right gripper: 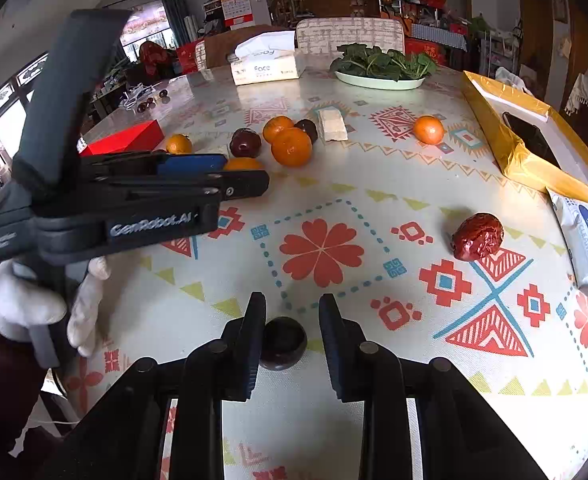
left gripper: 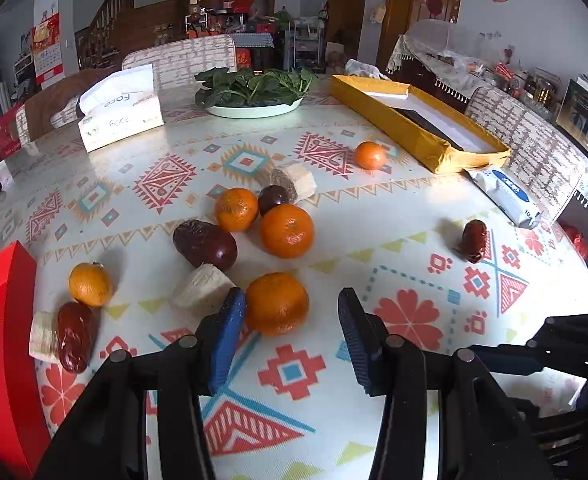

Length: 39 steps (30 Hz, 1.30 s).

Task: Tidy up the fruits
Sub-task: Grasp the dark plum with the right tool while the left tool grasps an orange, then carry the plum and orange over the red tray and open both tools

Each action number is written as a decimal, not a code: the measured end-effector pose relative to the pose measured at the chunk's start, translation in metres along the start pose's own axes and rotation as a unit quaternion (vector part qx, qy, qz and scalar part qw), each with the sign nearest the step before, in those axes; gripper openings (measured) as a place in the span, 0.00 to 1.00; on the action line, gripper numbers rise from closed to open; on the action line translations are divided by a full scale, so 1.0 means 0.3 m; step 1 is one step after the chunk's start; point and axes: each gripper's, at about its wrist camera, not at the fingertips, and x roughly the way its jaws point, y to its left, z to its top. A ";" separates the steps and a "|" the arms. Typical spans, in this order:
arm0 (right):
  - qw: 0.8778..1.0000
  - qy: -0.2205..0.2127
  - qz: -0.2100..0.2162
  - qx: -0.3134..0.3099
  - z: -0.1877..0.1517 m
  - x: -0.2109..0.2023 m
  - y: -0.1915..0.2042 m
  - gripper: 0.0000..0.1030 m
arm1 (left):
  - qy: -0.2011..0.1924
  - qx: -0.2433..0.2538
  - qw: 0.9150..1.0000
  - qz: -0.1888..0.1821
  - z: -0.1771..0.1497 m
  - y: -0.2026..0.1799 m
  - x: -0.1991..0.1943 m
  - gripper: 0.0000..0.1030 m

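Note:
My left gripper (left gripper: 292, 312) is open, its left finger touching a tangerine (left gripper: 277, 304) that sits between the jaws on the patterned tablecloth. Beyond lie more tangerines (left gripper: 286, 231), dark plums (left gripper: 204, 243), red dates (left gripper: 74, 336) and pale cut fruit pieces (left gripper: 202, 286). A lone tangerine (left gripper: 369, 155) and a lone red date (left gripper: 473, 240) lie to the right. My right gripper (right gripper: 292, 314) is open around a dark plum (right gripper: 282, 343) near the table's front edge. The red date (right gripper: 477, 236) lies to its right. The left gripper shows in the right wrist view (right gripper: 230, 178).
A red box (left gripper: 2, 320) stands at the left edge. A gold box (left gripper: 417, 120) and a wipes pack (left gripper: 505, 196) lie at the right. A tissue box (left gripper: 120, 114) and a plate of greens (left gripper: 254, 92) stand at the back. Chairs surround the table.

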 end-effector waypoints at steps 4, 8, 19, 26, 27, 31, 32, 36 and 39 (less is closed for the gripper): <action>1.000 0.002 0.003 -0.004 -0.004 -0.010 0.000 0.29 | 0.001 0.031 0.999 0.021 -0.004 -0.026 0.011 0.45; 1.000 0.007 0.015 -0.008 -0.019 -0.014 0.011 0.29 | 0.000 0.032 0.999 0.027 0.012 -0.019 0.031 0.47; 0.999 0.012 0.021 -0.028 -0.053 -0.026 0.050 0.24 | -0.018 -0.011 1.000 0.007 -0.025 0.036 -0.032 0.32; 0.998 0.003 0.069 0.007 -0.011 -0.051 0.041 0.23 | -0.066 -0.096 0.993 -0.015 -0.085 0.180 -0.208 0.32; 0.996 0.003 0.088 0.014 0.004 -0.052 0.045 0.23 | -0.073 -0.108 0.991 -0.010 -0.096 0.212 -0.237 0.32; 0.989 0.009 0.147 0.030 0.057 -0.038 0.081 0.23 | -0.095 -0.161 0.982 0.024 -0.148 0.360 -0.336 0.32; 0.986 0.011 0.165 0.033 0.073 -0.033 0.098 0.23 | -0.097 -0.171 0.980 0.033 -0.161 0.389 -0.350 0.32; 0.974 0.021 0.224 0.031 0.158 0.019 0.219 0.23 | -0.105 -0.219 0.966 0.090 -0.241 0.538 -0.424 0.32; 0.968 0.028 0.250 0.015 0.223 0.059 0.337 0.24 | -0.103 -0.250 0.955 0.121 -0.301 0.639 -0.458 0.32</action>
